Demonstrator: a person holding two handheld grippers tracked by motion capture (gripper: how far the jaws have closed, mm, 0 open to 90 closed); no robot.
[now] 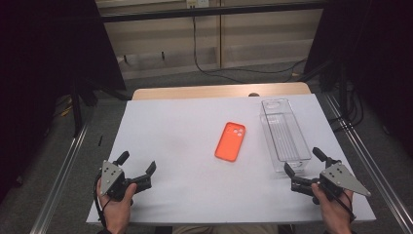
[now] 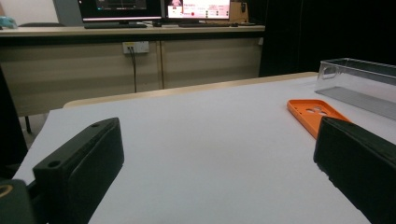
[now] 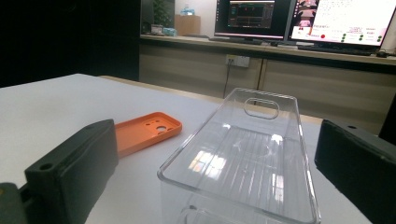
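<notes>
An orange phone case (image 1: 230, 141) lies flat near the middle of the white table (image 1: 185, 146); it also shows at the right of the left gripper view (image 2: 314, 114) and left of centre in the right gripper view (image 3: 142, 132). A clear plastic bin (image 1: 284, 134) stands long and narrow to its right, empty (image 3: 247, 158) (image 2: 359, 84). My left gripper (image 1: 137, 163) rests open at the table's near left corner, nothing between its jaws. My right gripper (image 1: 304, 161) is open at the near right, its jaws spread just before the bin's near end.
A wooden table edge (image 1: 219, 91) runs behind the white surface. Cables (image 1: 209, 68) lie on the floor beyond. Metal rails (image 1: 63, 170) flank both sides. A desk with monitors (image 3: 299, 21) stands far off.
</notes>
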